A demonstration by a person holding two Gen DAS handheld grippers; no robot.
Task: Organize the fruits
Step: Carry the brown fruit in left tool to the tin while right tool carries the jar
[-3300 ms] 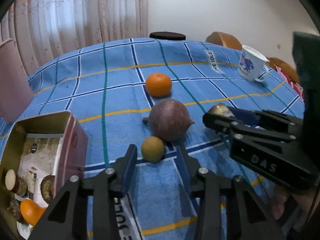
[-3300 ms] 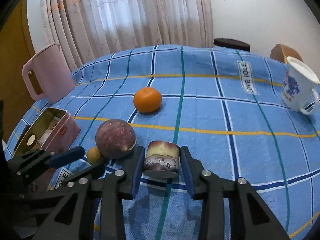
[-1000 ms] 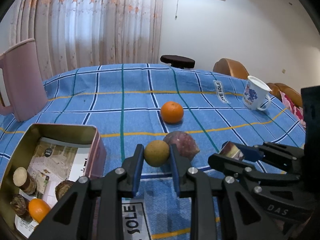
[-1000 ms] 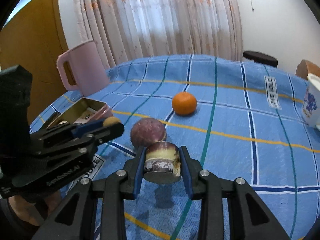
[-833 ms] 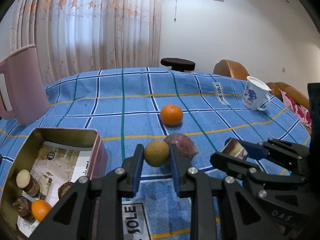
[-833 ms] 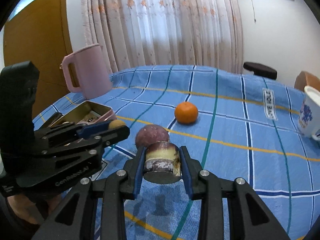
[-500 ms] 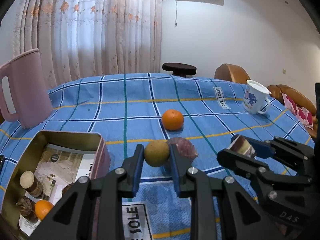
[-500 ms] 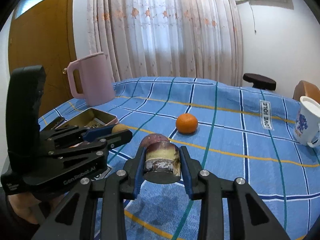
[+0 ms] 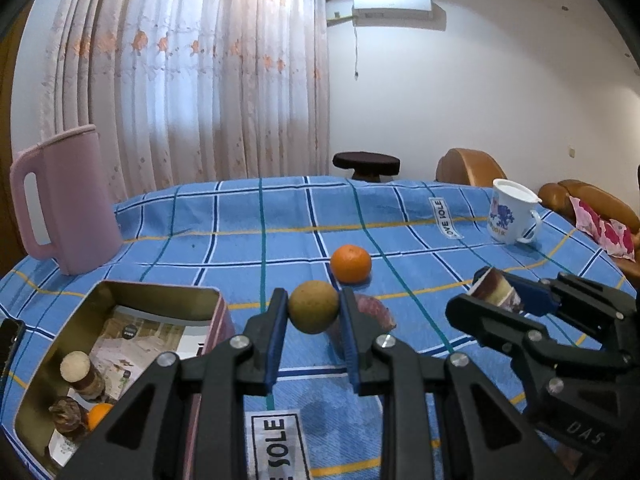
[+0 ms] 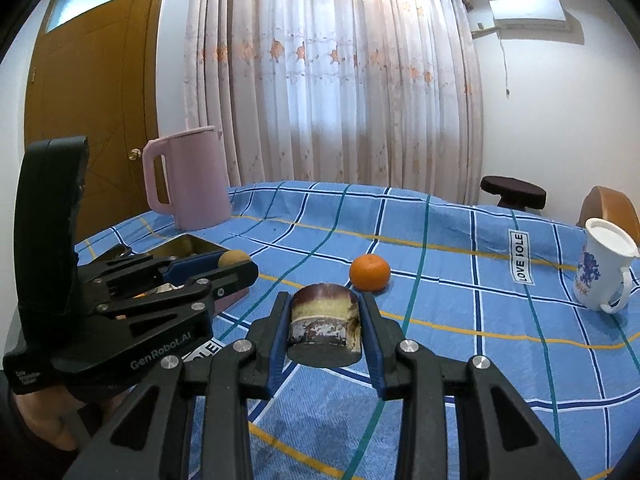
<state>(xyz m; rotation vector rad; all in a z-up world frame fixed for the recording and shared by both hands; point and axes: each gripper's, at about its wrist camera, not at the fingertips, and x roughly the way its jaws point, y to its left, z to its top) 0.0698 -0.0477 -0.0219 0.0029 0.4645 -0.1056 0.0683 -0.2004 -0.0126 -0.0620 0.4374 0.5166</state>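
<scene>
My left gripper (image 9: 313, 307) is shut on a small round brown-yellow fruit (image 9: 313, 306), held above the blue checked tablecloth (image 9: 248, 228), just right of an open pink tin (image 9: 120, 300). The tin holds an orange (image 9: 98, 414) and several brown pieces. My right gripper (image 10: 325, 322) is shut on a cut fruit chunk (image 10: 325, 320) with a dark rind and pale flesh, held above the cloth. It also shows in the left wrist view (image 9: 493, 291). An orange (image 9: 351, 263) lies on the cloth. A purple-brown fruit (image 9: 370, 311) lies behind my left fingers, half hidden.
A pink jug (image 9: 66, 204) stands at the far left of the table. A white mug with a blue print (image 9: 512, 211) stands at the far right. Brown chairs (image 9: 468, 168) and a dark stool (image 9: 366, 162) stand beyond the table.
Both grippers have risen with their fruit, away from the cloth. The view has tilted up, so the table looks lower and the curtain and wall fill more of the frame.
</scene>
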